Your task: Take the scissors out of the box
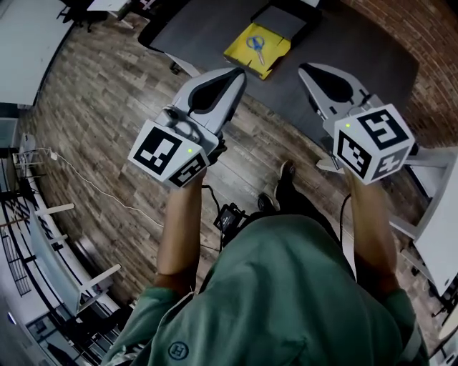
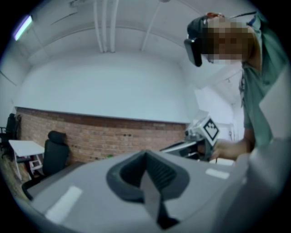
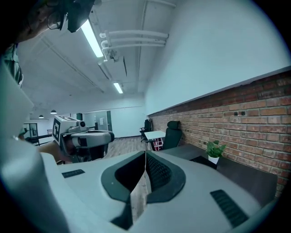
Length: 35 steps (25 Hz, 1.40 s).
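The place is an open-plan office. A long brick wall (image 3: 236, 113) runs behind black office chairs (image 3: 172, 132) and white desks (image 3: 154, 134), and a potted plant (image 3: 214, 150) stands on a dark table (image 3: 245, 175). The floor (image 1: 107, 93) is wood plank, and strip lights (image 3: 93, 38) and bare pipes (image 3: 136, 38) cross the ceiling.

scissors (image 1: 257, 47): tiny, upper middle of frame; blades unclear
dark lid (image 1: 286, 18) behind box (image 1: 276, 51): cut by top edge

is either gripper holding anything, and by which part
Nothing is held. Left gripper and right gripper are both shut on nothing; the scissors lie in the yellow box.
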Motion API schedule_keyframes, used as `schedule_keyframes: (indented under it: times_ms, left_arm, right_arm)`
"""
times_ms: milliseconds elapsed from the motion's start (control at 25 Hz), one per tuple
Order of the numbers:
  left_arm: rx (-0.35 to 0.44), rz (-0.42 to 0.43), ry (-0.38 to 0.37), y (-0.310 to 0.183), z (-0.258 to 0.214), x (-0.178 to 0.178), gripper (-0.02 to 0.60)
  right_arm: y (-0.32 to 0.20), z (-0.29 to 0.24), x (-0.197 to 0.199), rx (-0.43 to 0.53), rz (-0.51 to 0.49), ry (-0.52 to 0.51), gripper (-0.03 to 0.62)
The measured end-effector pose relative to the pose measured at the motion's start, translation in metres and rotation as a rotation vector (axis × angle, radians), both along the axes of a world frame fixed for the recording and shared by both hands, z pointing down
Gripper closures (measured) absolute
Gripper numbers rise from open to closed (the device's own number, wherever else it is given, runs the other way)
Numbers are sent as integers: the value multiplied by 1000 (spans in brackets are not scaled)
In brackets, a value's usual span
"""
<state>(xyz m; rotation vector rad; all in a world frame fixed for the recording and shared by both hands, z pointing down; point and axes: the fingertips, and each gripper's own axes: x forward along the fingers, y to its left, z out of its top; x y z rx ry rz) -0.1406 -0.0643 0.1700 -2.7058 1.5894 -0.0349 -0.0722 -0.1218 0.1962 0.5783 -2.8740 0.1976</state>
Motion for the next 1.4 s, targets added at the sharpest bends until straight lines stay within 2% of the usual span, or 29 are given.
schedule_keyframes:
  times_ms: [400, 800, 1400]
  left_arm:
    - [-29, -46, -5, -80, 6, -15, 598]
    - [-59, -87, -14, -125, 12, -27, 598]
    - [-95, -33, 22, -183, 39, -66, 598]
  right_arm:
    - [-80, 8, -23, -11, -60, 2, 586]
    - [-126, 29, -41, -55, -95, 16, 586]
    - [-179, 63, -76, -99, -30, 76, 586]
